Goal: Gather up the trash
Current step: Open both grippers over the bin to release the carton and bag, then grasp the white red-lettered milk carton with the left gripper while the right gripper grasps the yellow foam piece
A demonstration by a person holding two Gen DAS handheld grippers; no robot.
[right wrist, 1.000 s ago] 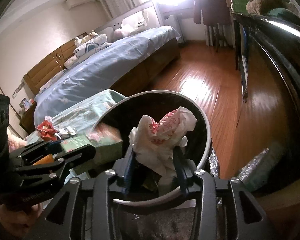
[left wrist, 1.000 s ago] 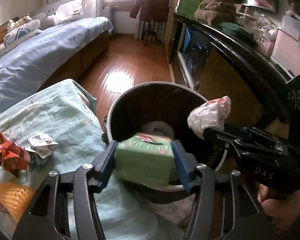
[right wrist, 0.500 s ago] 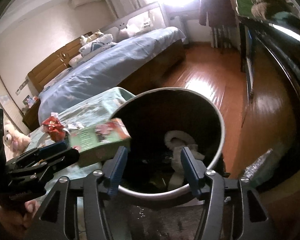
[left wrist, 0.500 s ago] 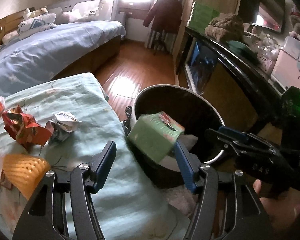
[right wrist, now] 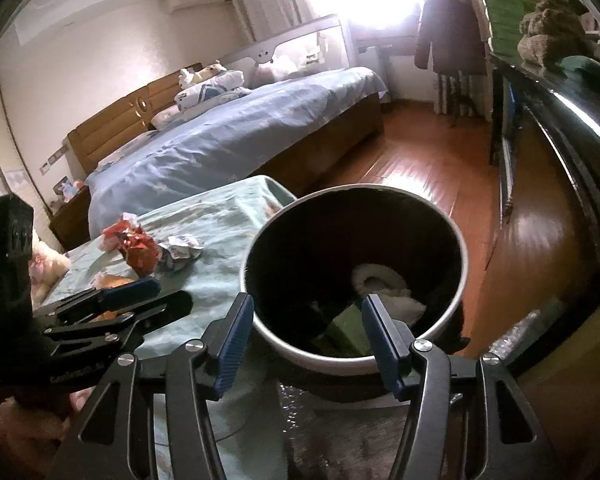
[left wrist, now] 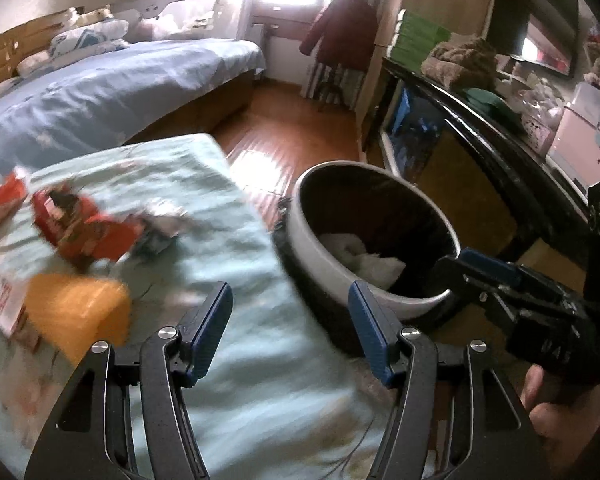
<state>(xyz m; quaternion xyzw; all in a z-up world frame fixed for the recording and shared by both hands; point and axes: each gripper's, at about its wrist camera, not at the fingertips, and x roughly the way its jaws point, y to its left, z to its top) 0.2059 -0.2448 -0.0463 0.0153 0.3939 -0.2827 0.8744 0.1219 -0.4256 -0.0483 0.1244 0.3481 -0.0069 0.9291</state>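
The round bin [right wrist: 462,280], white-rimmed with a black liner, stands beside the cloth-covered table. In it lie a green box [right wrist: 346,326] and a white paper wad [right wrist: 388,292]. My right gripper [right wrist: 308,344] is open over the bin's near rim, nothing between its pads. My left gripper [left wrist: 290,332] is open and empty above the teal cloth [left wrist: 228,360]. On the cloth lie a red wrapper [left wrist: 88,232], a crumpled white wrapper [left wrist: 160,232] and an orange piece [left wrist: 76,316]. The bin [left wrist: 312,248] sits to the right, with my right gripper [left wrist: 456,262] at its edge.
A bed with blue bedding [right wrist: 228,140] lies beyond the table. A dark glossy cabinet [left wrist: 480,128] runs along the right, stacked with items. Wooden floor [right wrist: 440,168] stretches between them. A white and red paper [left wrist: 0,300] lies at the cloth's left edge.
The left gripper let go of the green box and the right let go of the white wad; both now lie in the bin. The left gripper swung left over the cloth.
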